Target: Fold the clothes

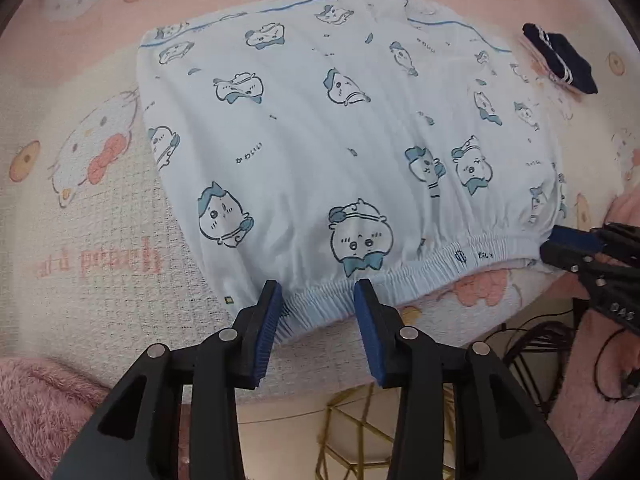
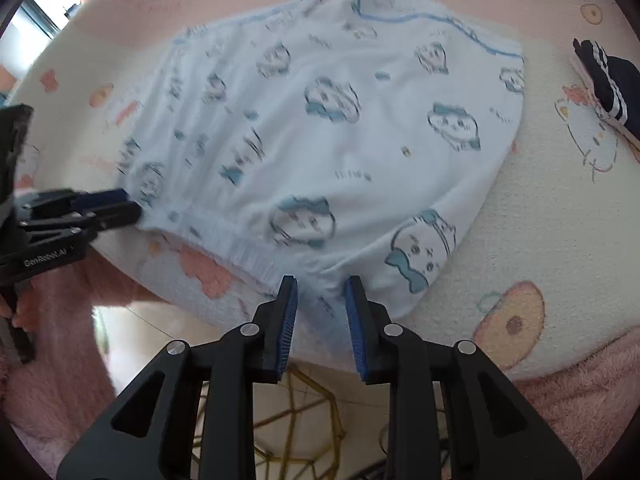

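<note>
The pale-blue cartoon-print shorts [image 1: 344, 140] lie spread flat on the pink cat-print surface [image 1: 88, 240], elastic waistband nearest both grippers, seemingly unfolded, while the left gripper [image 1: 318, 292] and right gripper [image 2: 321, 290] hover at the waistband, jaws released and gripping nothing.

Pale-blue cartoon-print garment [image 1: 340, 140] flat, elastic hem nearest.
</note>
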`<state>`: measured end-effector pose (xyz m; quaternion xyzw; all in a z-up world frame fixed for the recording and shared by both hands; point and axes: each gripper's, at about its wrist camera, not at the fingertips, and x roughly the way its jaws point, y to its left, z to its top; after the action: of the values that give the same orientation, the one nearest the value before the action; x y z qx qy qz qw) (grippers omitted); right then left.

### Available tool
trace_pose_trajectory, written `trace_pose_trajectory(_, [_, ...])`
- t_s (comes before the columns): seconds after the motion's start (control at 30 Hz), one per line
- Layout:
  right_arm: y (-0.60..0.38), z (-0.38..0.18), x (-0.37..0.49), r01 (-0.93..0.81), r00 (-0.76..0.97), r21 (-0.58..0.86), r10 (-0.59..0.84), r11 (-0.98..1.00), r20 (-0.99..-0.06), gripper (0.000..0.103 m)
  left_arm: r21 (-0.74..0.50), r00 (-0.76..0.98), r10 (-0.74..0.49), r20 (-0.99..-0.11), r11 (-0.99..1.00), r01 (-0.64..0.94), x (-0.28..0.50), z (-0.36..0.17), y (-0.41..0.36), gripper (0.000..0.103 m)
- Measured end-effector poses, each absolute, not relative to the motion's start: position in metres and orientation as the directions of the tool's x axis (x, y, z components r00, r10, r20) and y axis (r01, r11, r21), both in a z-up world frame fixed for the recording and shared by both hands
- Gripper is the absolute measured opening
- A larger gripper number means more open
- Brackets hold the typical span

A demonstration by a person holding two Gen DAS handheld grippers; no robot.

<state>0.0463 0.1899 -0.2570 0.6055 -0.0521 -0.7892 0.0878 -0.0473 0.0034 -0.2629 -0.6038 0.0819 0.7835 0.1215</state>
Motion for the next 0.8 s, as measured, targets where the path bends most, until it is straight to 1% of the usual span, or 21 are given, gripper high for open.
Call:
trace_pose_trajectory(0.03, [0.194, -0.257, 0.048, 0.052, -0.239, 0.161, -0.168, -0.986, -0.956, 0.025, 0.018, -0.254, 0.049, -0.966, -0.967, -0.256, -0.049, -0.261, -0.001, 0.042])
trace_pose_trajectory(0.1, [0.206, -0.258, 0.051, -0.023, -0.218, 0.089, -0.082, -0.996, -0.973, 0.029, 0.157, -0.287, -0.108, -0.952, -0.976, -0.152, -0.055, -0.262, -0.017, 0.041])
trace_pose_trajectory(0.13, [0.214, -0.26, 0.053, -0.066, -0.202, 0.066, -0.051, -0.996, -0.978, 0.029, 0.123, -0.274, -0.089, -0.958, -0.986, -0.108, -0.058, -0.262, -0.026, 0.041])
trace_pose_trajectory(0.2, [0.22, -0.258, 0.055, -0.099, -0.208, 0.101, -0.079, -0.99, -0.975, 0.029, -0.008, -0.261, 0.023, -0.965, -0.998, -0.058, -0.062, -0.257, -0.039, 0.041])
trace_pose_trajectory(0.23, [0.219, -0.255, 0.055, -0.098, -0.218, 0.112, -0.089, -0.989, -0.972, 0.029, -0.037, -0.285, 0.058, -0.957, -0.996, -0.082, -0.06, -0.25, -0.035, 0.041])
trace_pose_trajectory(0.3, [0.208, -0.246, 0.056, -0.043, -0.268, 0.162, -0.144, -0.986, -0.952, 0.03, -0.094, -0.305, 0.147, -0.941, -0.979, -0.183, -0.054, -0.24, -0.017, 0.041])
trace_pose_trajectory(0.37, [0.192, -0.24, 0.057, 0.032, -0.292, 0.207, -0.207, -0.978, -0.934, 0.031, -0.145, -0.276, 0.222, -0.935, -0.951, -0.273, -0.048, -0.241, 0.004, 0.041])
trace_pose_trajectory(0.43, [0.183, -0.25, 0.06, 0.048, -0.241, 0.18, -0.186, -0.983, -0.953, 0.033, -0.056, -0.241, 0.138, -0.961, -0.946, -0.319, -0.046, -0.255, 0.021, 0.041])
trace_pose_trajectory(0.47, [0.179, -0.256, 0.061, 0.052, -0.212, 0.162, -0.169, -0.985, -0.963, 0.033, -0.029, -0.236, 0.106, -0.966, -0.951, -0.309, -0.048, -0.257, 0.02, 0.046])
trace_pose_trajectory(0.5, [0.18, -0.257, 0.063, 0.041, -0.213, 0.18, -0.185, -0.983, -0.959, 0.033, -0.015, -0.234, 0.085, -0.968, -0.958, -0.285, -0.052, -0.256, 0.016, 0.054])
trace_pose_trajectory(0.6, [0.197, -0.249, 0.065, -0.037, -0.214, 0.198, -0.186, -0.98, -0.959, 0.034, 0.061, -0.247, -0.01, -0.969, -0.978, -0.198, -0.061, -0.246, -0.002, 0.054])
trace_pose_trajectory(0.67, [0.212, -0.24, 0.065, -0.091, -0.234, 0.237, -0.211, -0.967, -0.949, 0.037, 0.057, -0.259, -0.015, -0.966, -0.986, -0.156, -0.069, -0.235, -0.015, 0.054])
trace_pose_trajectory(0.73, [0.227, -0.228, 0.056, -0.115, -0.248, 0.304, -0.269, -0.946, -0.93, 0.036, -0.035, -0.28, 0.082, -0.957, -0.985, -0.169, -0.083, -0.221, -0.017, 0.054])
trace_pose_trajectory(0.8, [0.238, -0.209, 0.037, -0.09, -0.286, 0.263, -0.228, -0.961, -0.931, 0.036, -0.078, -0.336, 0.153, -0.929, -0.971, -0.225, -0.103, -0.204, -0.007, 0.054])
